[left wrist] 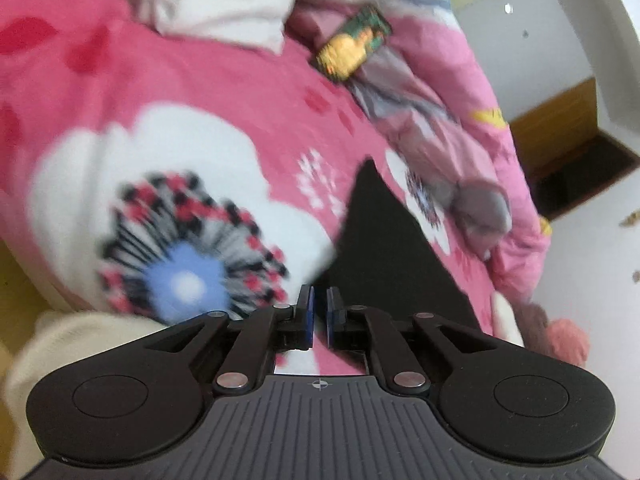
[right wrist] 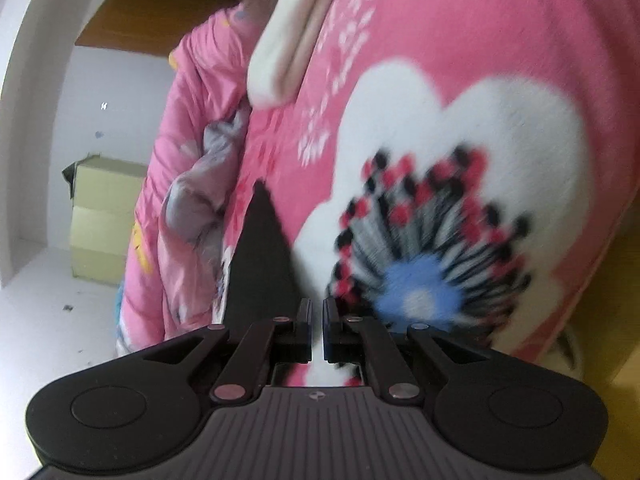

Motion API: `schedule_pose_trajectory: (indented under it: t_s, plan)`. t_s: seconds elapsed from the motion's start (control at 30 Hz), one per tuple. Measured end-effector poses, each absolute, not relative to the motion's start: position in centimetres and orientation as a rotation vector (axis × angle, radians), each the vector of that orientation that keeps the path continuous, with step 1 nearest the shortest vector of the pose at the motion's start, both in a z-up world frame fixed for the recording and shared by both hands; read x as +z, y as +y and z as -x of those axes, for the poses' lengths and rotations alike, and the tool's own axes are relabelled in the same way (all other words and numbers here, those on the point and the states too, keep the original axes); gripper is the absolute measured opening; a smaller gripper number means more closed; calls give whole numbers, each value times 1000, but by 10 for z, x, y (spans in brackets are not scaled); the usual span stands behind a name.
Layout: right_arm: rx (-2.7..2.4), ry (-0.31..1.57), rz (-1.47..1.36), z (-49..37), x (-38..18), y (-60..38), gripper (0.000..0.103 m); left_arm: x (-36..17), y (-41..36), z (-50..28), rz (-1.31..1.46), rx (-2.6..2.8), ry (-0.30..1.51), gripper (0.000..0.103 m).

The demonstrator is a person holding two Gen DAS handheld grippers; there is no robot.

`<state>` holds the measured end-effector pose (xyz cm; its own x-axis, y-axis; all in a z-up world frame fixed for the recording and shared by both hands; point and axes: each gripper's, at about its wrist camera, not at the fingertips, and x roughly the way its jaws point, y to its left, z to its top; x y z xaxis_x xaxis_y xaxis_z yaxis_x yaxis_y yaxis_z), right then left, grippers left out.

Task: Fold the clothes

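Black garment point(left wrist: 384, 248) lies on the pink floral bed point(left wrist: 200, 92); left gripper point(left wrist: 319, 312) and right gripper point(right wrist: 317, 322) hover nearly closed, empty; better to pinch edges squarely, matching corners.

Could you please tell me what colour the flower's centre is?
Blue with a white middle, clearest in the right wrist view.

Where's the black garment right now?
The black garment lies on the pink floral blanket, just ahead of both claws; in the right wrist view it sits left of the big white flower.
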<state>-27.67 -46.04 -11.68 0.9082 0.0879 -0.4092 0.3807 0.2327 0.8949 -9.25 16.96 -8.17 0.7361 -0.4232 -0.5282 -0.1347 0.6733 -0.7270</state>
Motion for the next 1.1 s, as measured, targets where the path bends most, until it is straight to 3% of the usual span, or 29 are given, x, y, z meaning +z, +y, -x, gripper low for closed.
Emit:
schedule_pose_trajectory:
  t_s: [0.07, 0.23, 0.3, 0.43, 0.67, 0.9, 1.1]
  plan:
    - [-231, 385, -1321, 285, -113, -464, 6, -79, 180, 94, 819, -185, 726, 9]
    - [-234, 371, -1292, 283, -105, -459, 6, -76, 174, 84, 728, -246, 721, 53]
    - [-198, 385, -1270, 277, -99, -451, 6, -75, 164, 77, 667, -275, 735, 58]
    - [-7, 459, -1090, 243, -64, -413, 7, -79, 159, 70, 667, -284, 764, 58]
    - [427, 622, -430, 143, 2, -237, 15, -61, 195, 74, 616, -181, 721, 58]
    - [676, 656, 173, 113, -37, -44, 15, -57, 222, 78, 550, -153, 683, 65]
    - [588, 618, 494, 106, -83, 5, 11, -79, 227, 75, 566, -197, 711, 65]
